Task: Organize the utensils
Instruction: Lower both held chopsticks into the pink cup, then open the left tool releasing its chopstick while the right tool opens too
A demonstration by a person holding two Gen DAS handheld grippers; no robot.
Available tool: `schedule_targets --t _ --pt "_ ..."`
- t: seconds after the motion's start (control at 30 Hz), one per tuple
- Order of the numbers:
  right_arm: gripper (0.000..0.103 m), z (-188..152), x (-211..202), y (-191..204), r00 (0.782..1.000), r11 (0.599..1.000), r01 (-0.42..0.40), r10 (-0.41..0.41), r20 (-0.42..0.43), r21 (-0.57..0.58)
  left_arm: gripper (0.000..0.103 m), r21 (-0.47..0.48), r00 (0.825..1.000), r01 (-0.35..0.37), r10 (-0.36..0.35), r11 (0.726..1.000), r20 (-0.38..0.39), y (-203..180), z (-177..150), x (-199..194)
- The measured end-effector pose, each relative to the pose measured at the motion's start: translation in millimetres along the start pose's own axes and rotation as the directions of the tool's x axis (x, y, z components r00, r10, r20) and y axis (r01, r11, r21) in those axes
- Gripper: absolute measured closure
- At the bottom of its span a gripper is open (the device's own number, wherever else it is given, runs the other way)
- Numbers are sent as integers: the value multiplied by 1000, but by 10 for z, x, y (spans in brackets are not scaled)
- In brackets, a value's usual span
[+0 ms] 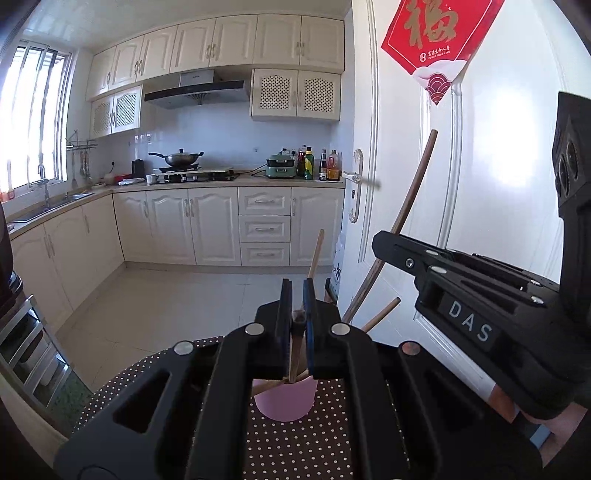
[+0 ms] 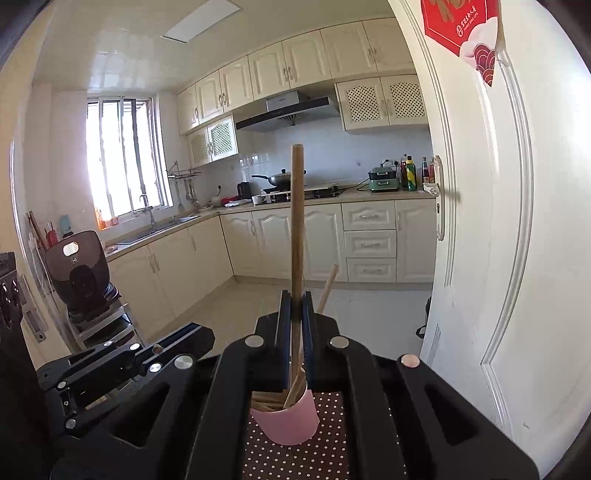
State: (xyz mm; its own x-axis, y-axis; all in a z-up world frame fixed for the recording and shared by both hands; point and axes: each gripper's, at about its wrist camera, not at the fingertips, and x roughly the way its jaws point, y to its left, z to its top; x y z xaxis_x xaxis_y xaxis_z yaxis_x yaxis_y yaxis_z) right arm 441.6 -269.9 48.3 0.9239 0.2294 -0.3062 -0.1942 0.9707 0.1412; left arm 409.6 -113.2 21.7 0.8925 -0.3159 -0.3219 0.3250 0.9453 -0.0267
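Note:
A pink cup (image 1: 286, 404) (image 2: 284, 421) stands on a brown polka-dot cloth (image 1: 295, 450) and holds several wooden chopsticks (image 2: 267, 402). My left gripper (image 1: 297, 306) hangs just over the cup, shut on a thin wooden stick (image 1: 297, 317) whose dark top end shows between the pads. A lighter stick (image 1: 317, 254) leans up behind the fingers. My right gripper (image 2: 295, 306) (image 1: 391, 245) is close beside it on the right, shut on a long dark wooden stick (image 2: 296, 221) (image 1: 413, 192) that reaches down into the cup. Another stick (image 2: 328, 288) leans out to the right.
A white door (image 1: 498, 166) with a red poster (image 1: 436, 33) and its handle (image 1: 356, 177) stands close on the right. A metal rack (image 2: 103, 328) with a dark appliance (image 2: 79, 269) is on the left. Kitchen counters (image 1: 221, 181) and tiled floor (image 1: 177, 295) lie ahead.

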Motion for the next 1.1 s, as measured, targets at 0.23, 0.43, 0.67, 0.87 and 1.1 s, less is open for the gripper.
schedule_targets --t 0.23,0.43,0.67,0.87,1.1 --pt "99 -42 41 -10 999 1000 9 -9 -32 4 96 -5 1000 -19 19 1000 6 41 3 -90" --pt "99 -98 103 -22 998 1000 6 -5 -68 13 96 -25 1000 -26 27 999 10 89 26 -147" --pt "98 -137 122 -3 995 1000 1 0 -95 12 96 -40 999 -32 32 999 10 98 45 -163" --pt "98 -128 83 6 996 1000 4 -3 -93 7 96 -45 999 -30 31 999 16 103 74 -224" --pt "97 -90 -18 9 996 1000 7 -6 -90 7 94 -50 999 -32 33 998 13 110 97 -330"
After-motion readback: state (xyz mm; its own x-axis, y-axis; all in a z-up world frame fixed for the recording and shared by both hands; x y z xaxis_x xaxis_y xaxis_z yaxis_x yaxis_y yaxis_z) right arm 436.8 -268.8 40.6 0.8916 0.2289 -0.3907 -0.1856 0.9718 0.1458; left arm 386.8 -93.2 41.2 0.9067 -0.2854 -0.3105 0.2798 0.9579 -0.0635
